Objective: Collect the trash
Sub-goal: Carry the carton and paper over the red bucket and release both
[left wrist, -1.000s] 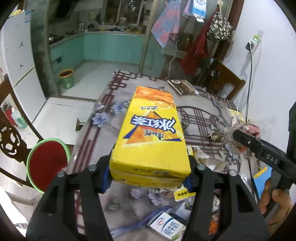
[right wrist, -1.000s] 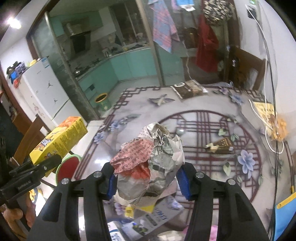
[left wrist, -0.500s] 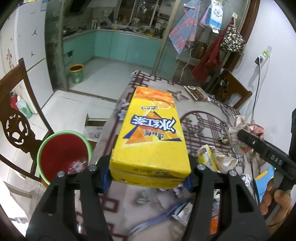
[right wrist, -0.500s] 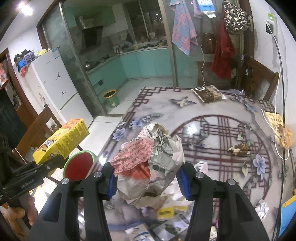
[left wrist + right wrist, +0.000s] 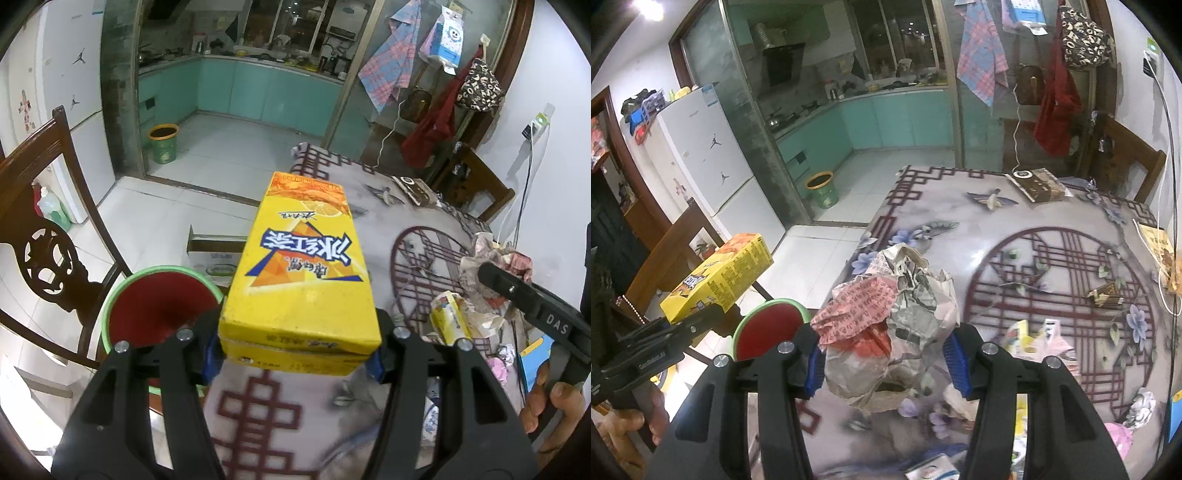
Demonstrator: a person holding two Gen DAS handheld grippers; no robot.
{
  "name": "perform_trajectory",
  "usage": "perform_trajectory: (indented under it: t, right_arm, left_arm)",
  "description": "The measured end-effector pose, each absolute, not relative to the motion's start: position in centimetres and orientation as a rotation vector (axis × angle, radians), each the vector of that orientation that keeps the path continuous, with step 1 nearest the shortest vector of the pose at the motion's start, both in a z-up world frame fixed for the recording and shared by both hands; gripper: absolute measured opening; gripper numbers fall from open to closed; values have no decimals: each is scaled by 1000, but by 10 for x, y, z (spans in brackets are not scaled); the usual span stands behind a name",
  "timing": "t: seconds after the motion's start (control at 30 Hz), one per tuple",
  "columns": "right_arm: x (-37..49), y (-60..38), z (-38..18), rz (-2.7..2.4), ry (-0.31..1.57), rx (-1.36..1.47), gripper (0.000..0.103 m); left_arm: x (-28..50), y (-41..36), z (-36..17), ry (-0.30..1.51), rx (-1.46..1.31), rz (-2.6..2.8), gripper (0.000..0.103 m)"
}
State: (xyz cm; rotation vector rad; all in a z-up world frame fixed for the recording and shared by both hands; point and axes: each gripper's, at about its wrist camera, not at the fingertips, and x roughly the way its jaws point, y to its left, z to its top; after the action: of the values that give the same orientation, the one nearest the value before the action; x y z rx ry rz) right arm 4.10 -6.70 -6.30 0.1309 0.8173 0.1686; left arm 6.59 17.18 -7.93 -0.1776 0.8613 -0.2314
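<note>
While the left gripper (image 5: 297,354) clamped a yellow carton (image 5: 301,273) beside the red bin (image 5: 155,306), the right gripper (image 5: 886,363) squeezed crumpled paper (image 5: 886,328) nr it, over table edge (image 5: 960,221).

You're holding a yellow drink carton (image 5: 301,280) flat at six o'clock, crumpled paper wad (image 5: 886,325) clamped, red bin (image 5: 155,306) sitting at eight o'clock.

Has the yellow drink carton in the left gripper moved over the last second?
Yes. The yellow drink carton moved off the patterned table toward the red green-rimmed bin.
</note>
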Motion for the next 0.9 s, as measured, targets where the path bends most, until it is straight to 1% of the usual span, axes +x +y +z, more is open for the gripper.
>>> perform_trajectory:
  t: [0.33, 0.9]
  right_arm:
    - [56, -20, -72, 187, 845, 118, 51]
    - [77, 29, -87, 221, 884, 107, 51]
  left_arm:
    - [79, 210, -88, 881, -192, -226, 56]
    - [92, 264, -106, 915, -208, -182, 56]
